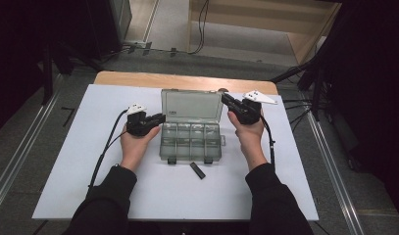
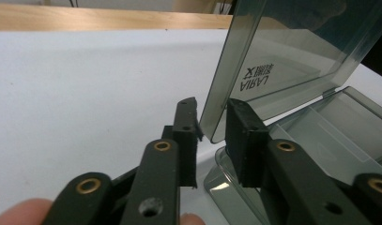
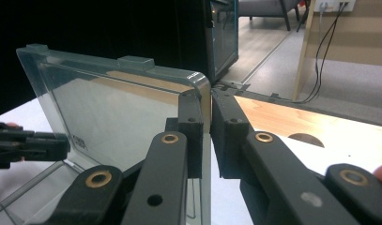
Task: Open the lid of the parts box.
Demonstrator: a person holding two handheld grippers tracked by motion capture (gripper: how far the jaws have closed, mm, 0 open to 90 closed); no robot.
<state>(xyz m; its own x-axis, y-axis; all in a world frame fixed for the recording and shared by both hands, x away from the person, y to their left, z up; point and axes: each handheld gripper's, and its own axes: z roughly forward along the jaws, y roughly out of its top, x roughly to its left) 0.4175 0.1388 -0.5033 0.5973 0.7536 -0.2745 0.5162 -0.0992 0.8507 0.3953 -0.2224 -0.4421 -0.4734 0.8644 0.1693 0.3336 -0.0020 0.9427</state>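
- Two forearms in black sleeves (image 1: 111,188) come in from the near table edge, one each side of a clear plastic box (image 1: 191,139).
- Small black flat piece (image 1: 198,170) lies on the white table top (image 1: 79,161) just in front of the box, between the forearms, not touching it.
- Left hand (image 1: 135,144) sits palm-down at the box's left side, wrist straight, holding the left gripper (image 1: 157,119) pointed right toward the box's left rear corner.
- Left gripper view: left gripper (image 2: 212,136) jaws stand apart, the lower left edge of the lid (image 2: 292,51) in the gap between them; can't tell whether a pad touches it. Nothing clamped.
- Box sits mid-table, base divided into small compartments, two dark latches (image 1: 171,160) on its near edge.
- Lid is raised, hinged along the far edge, standing near upright.
- Right hand (image 1: 248,134) is at the box's right side, wrist bent a little inward, holding the right gripper (image 1: 225,99) angled up-left to the lid's top right corner.
- Right gripper view: right gripper (image 3: 206,129) jaws are closed on the lid's (image 3: 118,108) right edge near the upper corner, the thin plastic pinched between the pads.
- White plate (image 1: 260,97) on top of the right gripper; cable (image 1: 270,142) trails back along the right forearm.
- Far side: bare wood strip (image 1: 182,81) of the table past the white top, then grey floor (image 1: 187,61) with cables.
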